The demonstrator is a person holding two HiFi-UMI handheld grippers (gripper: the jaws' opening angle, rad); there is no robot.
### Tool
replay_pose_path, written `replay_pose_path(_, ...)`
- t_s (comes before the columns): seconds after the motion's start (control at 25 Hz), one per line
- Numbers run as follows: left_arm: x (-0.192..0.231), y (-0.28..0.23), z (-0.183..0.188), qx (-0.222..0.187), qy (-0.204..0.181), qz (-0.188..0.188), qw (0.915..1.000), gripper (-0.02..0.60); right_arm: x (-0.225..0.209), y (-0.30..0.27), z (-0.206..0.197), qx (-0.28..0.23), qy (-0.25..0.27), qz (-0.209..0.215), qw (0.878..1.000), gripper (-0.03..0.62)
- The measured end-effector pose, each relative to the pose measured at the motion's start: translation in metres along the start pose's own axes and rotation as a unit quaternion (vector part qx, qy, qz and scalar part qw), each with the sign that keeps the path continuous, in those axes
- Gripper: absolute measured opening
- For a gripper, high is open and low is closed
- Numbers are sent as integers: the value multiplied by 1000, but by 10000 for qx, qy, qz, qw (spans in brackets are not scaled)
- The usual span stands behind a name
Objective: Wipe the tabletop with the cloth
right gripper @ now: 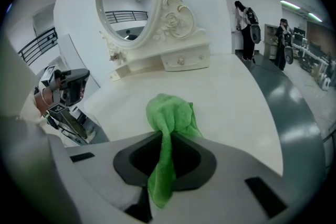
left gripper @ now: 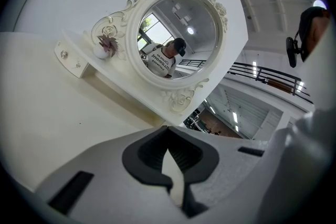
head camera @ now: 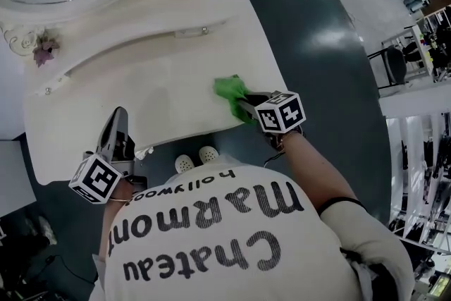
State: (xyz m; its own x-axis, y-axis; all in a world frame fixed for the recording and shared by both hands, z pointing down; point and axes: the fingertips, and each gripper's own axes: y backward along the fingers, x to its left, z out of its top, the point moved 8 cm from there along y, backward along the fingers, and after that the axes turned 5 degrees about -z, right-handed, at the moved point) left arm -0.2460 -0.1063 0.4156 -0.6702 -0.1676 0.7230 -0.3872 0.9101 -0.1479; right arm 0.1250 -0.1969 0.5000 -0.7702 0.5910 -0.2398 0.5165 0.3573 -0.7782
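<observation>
A white tabletop (head camera: 162, 81) is spreading out below an ornate oval mirror (right gripper: 126, 0). Well in front of the mirror, off to its right, the right gripper (head camera: 243, 106) is clamping a green cloth (head camera: 229, 89) that is resting on the tabletop. The left gripper (head camera: 118, 116), its fingers pressed together on nothing, is hovering at the edge farthest from the mirror.

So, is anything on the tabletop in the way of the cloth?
Nothing visible. The right gripper holds the cloth on the tabletop, and the surface is bare up to the mirror at the back. The left gripper is near the front left edge, aside.
</observation>
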Motion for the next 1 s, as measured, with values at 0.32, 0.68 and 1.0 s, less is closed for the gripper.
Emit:
replay_pose_path(0.32, -5, -4, 2, -12, -69, -61, 10000, 8, -47, 23, -15, -236, -372, -502, 9978, 63)
replay_pose_path(0.68, -8, 1, 5, -84, -94, -32, 9999, 8, -89, 48, -25, -257, -491, -1201, 9912, 63)
replay_pose_path(1.0, -7, 10, 6, -128, -124, 23, 9998, 8, -127, 73, -34, -289, -1456, -1900, 9705, 63)
